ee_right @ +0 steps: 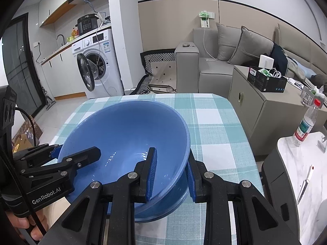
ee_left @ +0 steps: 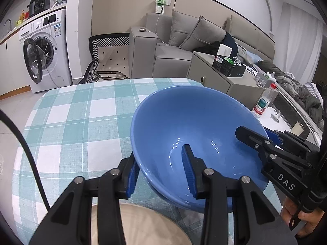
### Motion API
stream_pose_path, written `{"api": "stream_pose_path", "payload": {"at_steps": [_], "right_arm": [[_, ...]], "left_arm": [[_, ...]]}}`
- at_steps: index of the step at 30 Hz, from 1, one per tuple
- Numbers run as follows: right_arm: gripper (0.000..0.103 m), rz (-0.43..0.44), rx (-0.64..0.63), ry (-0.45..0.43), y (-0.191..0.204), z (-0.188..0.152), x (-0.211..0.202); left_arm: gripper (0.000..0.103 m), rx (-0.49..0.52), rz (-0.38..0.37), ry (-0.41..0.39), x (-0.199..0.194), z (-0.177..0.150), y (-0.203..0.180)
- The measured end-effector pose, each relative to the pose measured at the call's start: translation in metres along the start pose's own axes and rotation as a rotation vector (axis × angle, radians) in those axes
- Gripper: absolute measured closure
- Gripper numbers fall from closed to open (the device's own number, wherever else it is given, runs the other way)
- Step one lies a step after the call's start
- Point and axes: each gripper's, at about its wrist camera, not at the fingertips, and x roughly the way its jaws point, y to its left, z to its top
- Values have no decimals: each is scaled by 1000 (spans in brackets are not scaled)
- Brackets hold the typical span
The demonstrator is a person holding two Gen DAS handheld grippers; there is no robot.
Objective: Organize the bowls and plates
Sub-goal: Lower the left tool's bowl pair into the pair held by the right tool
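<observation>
A large blue bowl [ee_left: 196, 130] sits on the checked tablecloth [ee_left: 77, 122]; it also shows in the right wrist view [ee_right: 126, 130]. My left gripper [ee_left: 161, 173] straddles the bowl's left rim, one finger inside and one outside, jaws open wider than the wall. My right gripper [ee_right: 171, 175] straddles the right rim the same way, with a gap at the pads. Each gripper shows in the other's view: the right gripper [ee_left: 257, 136] and the left gripper [ee_right: 75, 153]. A beige plate [ee_left: 143, 224] lies under my left gripper at the table's near edge.
The table's far edge [ee_right: 155, 96] faces a washing machine [ee_right: 96, 61] and a grey sofa [ee_left: 175, 47]. A grey cabinet [ee_right: 263, 102] stands right of the table. A water bottle [ee_right: 304, 124] and a knife [ee_right: 305, 183] rest on a white side table.
</observation>
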Motion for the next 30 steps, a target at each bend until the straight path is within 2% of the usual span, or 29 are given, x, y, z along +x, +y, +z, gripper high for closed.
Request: {"api": "stream_pose_path", "payload": {"at_steps": [13,20,30], "right_arm": [[76,-58,-42,20,6,-14,14],[75,-92,-67,26,8,-21,19],[75,-124,-90,34,10,-26,25]], "left_arm": [[65,37,45,22,17,-8,-3],[65,82,92,13,20,-11,-10],[65,109,118,14,24,-13,-12]]}}
